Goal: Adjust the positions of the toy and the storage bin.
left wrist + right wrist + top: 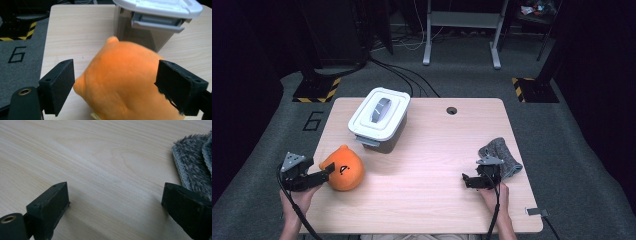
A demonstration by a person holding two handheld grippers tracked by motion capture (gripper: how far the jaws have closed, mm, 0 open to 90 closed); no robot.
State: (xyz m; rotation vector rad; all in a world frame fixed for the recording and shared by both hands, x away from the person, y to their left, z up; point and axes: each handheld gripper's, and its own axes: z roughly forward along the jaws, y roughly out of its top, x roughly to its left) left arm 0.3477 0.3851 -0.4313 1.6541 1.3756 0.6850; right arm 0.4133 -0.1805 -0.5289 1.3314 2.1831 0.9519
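- Plush toy [343,170], orange and rounded, sits near the counter's [432,165] left front edge, just before the lidded bin [378,119]; its ear tip points toward the bin.
- My left gripper [330,171] has its jaws released, spread either side of the toy.
- My right gripper [468,180] rests with jaws open beside the grey cloth [501,156].

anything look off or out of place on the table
Nothing stands out. The orange plush sits between the open left gripper fingers, the lidded bin stands level, and the grey cloth lies crumpled near the right edge, beside the right gripper.
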